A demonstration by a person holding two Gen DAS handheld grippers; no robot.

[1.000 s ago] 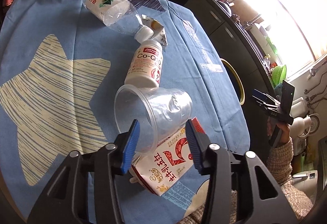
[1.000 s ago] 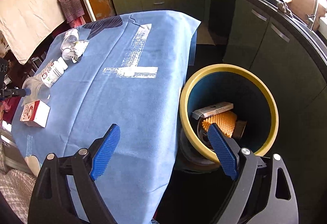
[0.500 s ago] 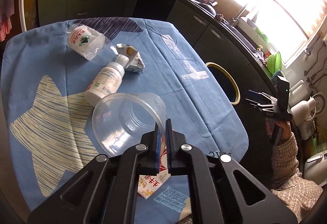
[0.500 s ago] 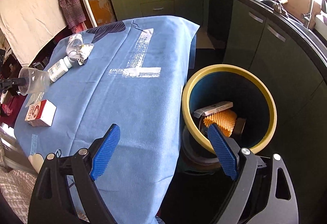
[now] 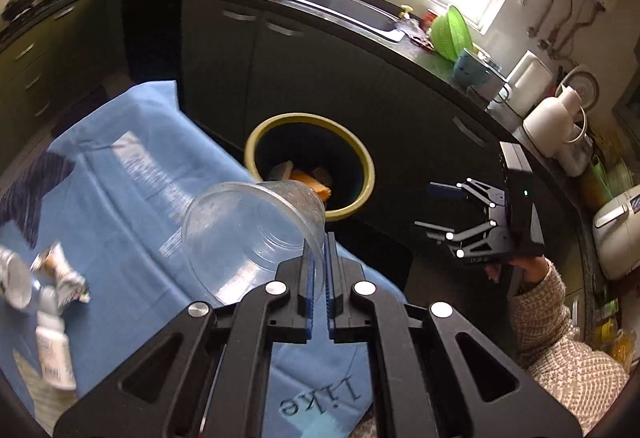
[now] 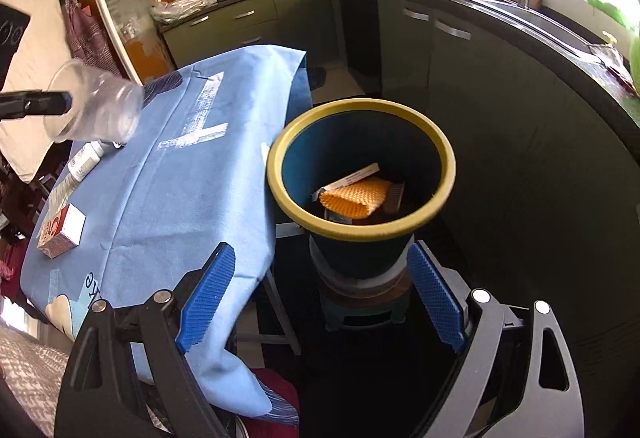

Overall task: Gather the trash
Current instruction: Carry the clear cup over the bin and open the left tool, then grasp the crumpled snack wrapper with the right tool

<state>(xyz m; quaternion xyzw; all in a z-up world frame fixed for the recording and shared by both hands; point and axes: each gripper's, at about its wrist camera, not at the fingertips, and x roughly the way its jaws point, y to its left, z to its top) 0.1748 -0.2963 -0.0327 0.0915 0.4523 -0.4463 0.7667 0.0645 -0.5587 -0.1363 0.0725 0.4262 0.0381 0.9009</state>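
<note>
My left gripper (image 5: 318, 258) is shut on the rim of a clear plastic cup (image 5: 252, 234) and holds it in the air above the blue tablecloth (image 5: 132, 206), pointing toward the yellow-rimmed bin (image 5: 370, 174). The cup also shows in the right wrist view (image 6: 96, 106), lifted at the far left. My right gripper (image 6: 320, 294) is open and empty, hovering just in front of the bin (image 6: 280, 190), which holds an orange mesh piece (image 6: 354, 198) and a flat box. A white pill bottle (image 5: 54, 354), a crumpled wrapper (image 5: 64, 274) and a red-and-white carton (image 6: 60, 228) lie on the table.
The bin stands on a low stool (image 6: 360, 302) beside the table's edge. Dark kitchen cabinets (image 6: 500, 118) curve behind it. A crushed clear bottle (image 5: 14, 278) lies at the left edge of the table.
The left gripper closed on the cup's rim, lifted it off the table and swung toward the bin. The right gripper moved a little closer to the bin, still open.
</note>
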